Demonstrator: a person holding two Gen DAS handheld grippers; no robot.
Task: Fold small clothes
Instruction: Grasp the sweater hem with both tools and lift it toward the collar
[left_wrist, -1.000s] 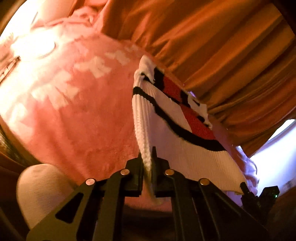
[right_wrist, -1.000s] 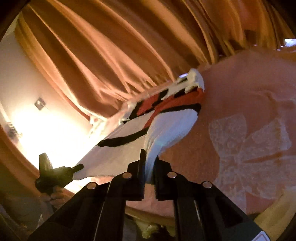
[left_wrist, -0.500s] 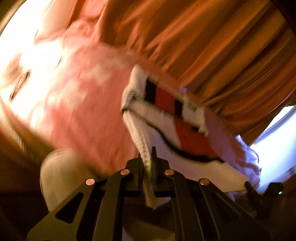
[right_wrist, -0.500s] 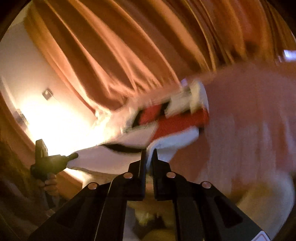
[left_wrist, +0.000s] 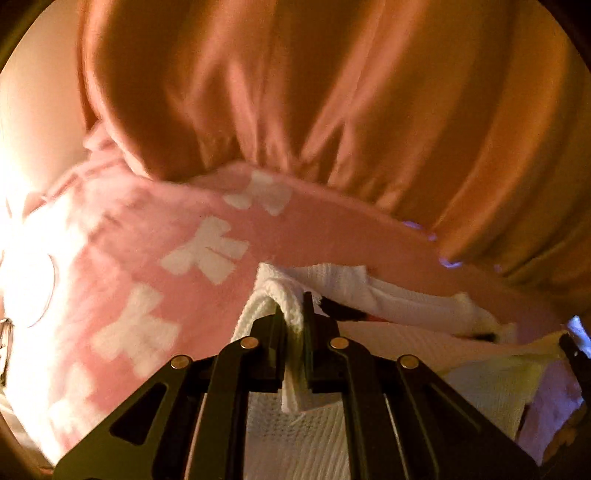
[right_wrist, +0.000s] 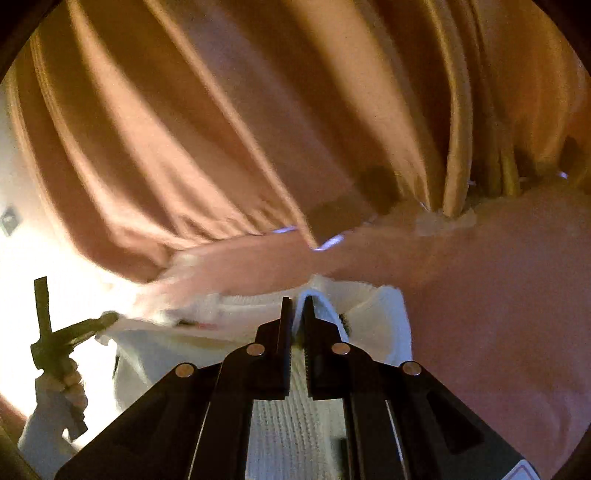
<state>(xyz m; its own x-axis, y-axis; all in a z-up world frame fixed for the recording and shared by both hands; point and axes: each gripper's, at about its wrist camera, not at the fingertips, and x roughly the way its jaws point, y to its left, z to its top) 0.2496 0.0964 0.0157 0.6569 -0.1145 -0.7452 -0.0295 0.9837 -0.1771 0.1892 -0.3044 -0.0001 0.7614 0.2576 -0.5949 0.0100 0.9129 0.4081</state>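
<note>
On the pink blanket (left_wrist: 122, 258) with white bow shapes, spread across a bed in front of an orange curtain (left_wrist: 332, 103), a white knitted garment (left_wrist: 406, 306) is seen lying low, its upper layer doubled over the lower one. No containers are shown in either view, so nothing can be said of contents.

In the left wrist view, the left gripper (left_wrist: 293, 314) is seen with its jaws drawn narrow on a rolled white edge of the garment, a strip of the knit being pinched between them and trailing out behind. Black and red stripes are glimpsed only as a thin line under the folded layer.

In the right wrist view, the right gripper (right_wrist: 297, 314) is seen with its jaws nearly together, a slim gap being left between the toothed faces; the ribbed white edge (right_wrist: 325, 306) is curled against the right jaw, and whether it is clamped cannot be told. The left gripper (right_wrist: 74, 332) is also shown at the far left, held in the person's left hand (right_wrist: 70, 384), at the garment's other end.

Compared with a second ago, the garment has been carried forward and lowered: the broad red and black striped face formerly displayed is now almost wholly covered by white knit, and the curtain is brought much closer in both views
</note>
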